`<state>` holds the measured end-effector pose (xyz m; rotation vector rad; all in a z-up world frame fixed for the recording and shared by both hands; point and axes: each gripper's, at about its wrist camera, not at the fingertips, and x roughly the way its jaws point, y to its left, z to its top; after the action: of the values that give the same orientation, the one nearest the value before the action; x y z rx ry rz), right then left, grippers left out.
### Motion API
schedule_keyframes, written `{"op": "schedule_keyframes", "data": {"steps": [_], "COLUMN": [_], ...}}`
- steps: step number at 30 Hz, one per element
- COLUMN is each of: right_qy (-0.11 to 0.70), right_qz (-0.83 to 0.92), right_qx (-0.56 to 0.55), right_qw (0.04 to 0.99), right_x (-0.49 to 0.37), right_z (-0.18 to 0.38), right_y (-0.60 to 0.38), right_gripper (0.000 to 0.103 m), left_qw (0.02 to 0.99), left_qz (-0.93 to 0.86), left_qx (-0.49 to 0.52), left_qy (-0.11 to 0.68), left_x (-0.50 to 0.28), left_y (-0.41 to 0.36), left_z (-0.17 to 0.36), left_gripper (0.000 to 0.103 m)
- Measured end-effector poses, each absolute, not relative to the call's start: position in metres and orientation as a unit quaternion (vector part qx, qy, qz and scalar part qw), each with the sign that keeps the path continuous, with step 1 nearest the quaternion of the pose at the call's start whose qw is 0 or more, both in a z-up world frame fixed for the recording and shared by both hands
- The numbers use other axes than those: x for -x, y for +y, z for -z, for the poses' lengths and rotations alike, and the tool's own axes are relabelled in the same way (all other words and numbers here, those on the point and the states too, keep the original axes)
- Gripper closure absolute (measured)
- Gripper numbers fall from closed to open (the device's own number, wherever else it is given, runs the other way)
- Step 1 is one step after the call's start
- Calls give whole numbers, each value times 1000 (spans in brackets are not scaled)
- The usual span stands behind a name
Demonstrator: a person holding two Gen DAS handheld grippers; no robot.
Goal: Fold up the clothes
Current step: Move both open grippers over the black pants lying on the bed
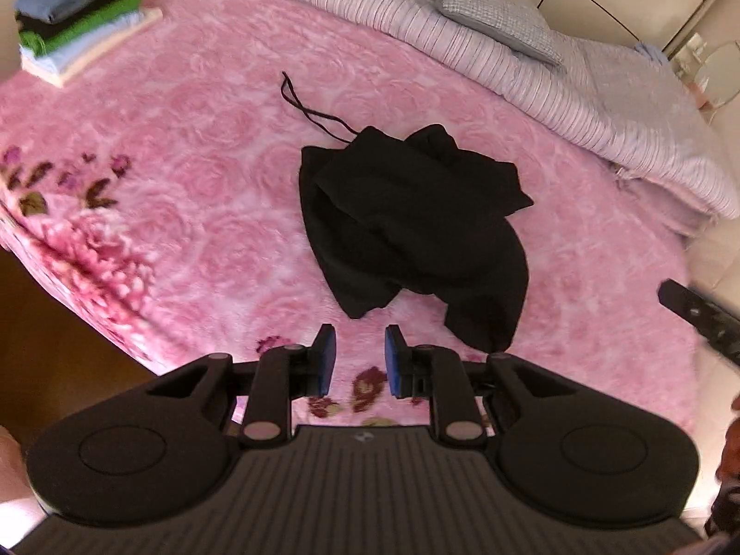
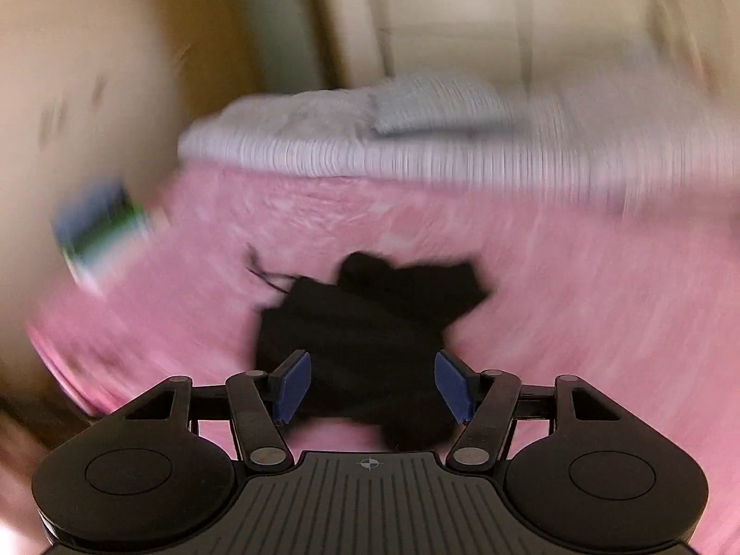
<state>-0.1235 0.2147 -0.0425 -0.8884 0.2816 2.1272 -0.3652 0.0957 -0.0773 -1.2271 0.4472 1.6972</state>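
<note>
Both wrist views overlook bed [image 1: 194, 148]; right blurred, seemingly lower

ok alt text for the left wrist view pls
A crumpled black garment with a loose drawstring lies on a pink floral blanket, just ahead of the open left tool. A stack of folded clothes sits at the far left; a striped duvet lies behind.

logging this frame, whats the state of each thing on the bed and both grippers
black garment: crumpled in a heap, unfolded, not held
drawstring: trailing loose on the pink blanket
stack of clothes: folded, piled at the corner
left gripper: jaws open, empty
right gripper: jaws open wide, empty
</note>
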Motion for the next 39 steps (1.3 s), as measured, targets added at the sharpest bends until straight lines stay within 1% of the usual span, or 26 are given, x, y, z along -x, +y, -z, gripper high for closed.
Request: {"op": "schedule_keyframes", "data": {"steps": [1, 2, 3, 4, 7, 12, 14, 19, 26, 28, 29, 35, 39], "right_qy": [31, -22, -52, -56, -31, -7, 17, 69, 129, 141, 147, 161, 177], "right_qz": [-840, -837, -832, -832, -840, -846, -848, -844, -832, -827, -824, -803, -771], "right_qx": [380, 407, 431, 443, 453, 450, 446, 443, 441, 443, 444, 464, 495], "right_qw": [385, 366, 346, 330, 298, 285, 287, 295, 311, 317, 319, 339, 358], "right_x": [131, 136, 139, 139, 132, 117, 109, 109, 111, 115, 117, 143, 158], "right_z": [53, 62, 74, 81, 93, 99, 103, 89, 92, 95, 97, 128, 169], "right_y": [201, 191, 183, 178, 166, 160, 164, 170, 191, 198, 201, 216, 227], "right_gripper": [40, 40, 40, 40, 40, 40, 40, 40, 40, 40, 40, 40, 40], "left_qw": [476, 472, 467, 462, 451, 441, 440, 442, 455, 459, 462, 481, 478], "left_qz": [-699, -703, -706, -708, -714, -720, -718, -712, -699, -693, -690, -662, -637], "left_qx": [499, 495, 493, 493, 489, 486, 489, 491, 502, 507, 510, 533, 565], "left_qy": [188, 194, 200, 206, 216, 225, 229, 235, 231, 227, 224, 214, 217], "left_x": [360, 355, 350, 346, 335, 322, 319, 315, 327, 334, 339, 375, 402], "left_y": [95, 95, 94, 93, 88, 87, 87, 91, 96, 97, 99, 110, 121], "left_z": [78, 79, 82, 83, 86, 93, 95, 100, 119, 126, 131, 169, 208], "left_gripper": [84, 84, 84, 84, 84, 84, 84, 83, 82, 80, 77, 74, 71]}}
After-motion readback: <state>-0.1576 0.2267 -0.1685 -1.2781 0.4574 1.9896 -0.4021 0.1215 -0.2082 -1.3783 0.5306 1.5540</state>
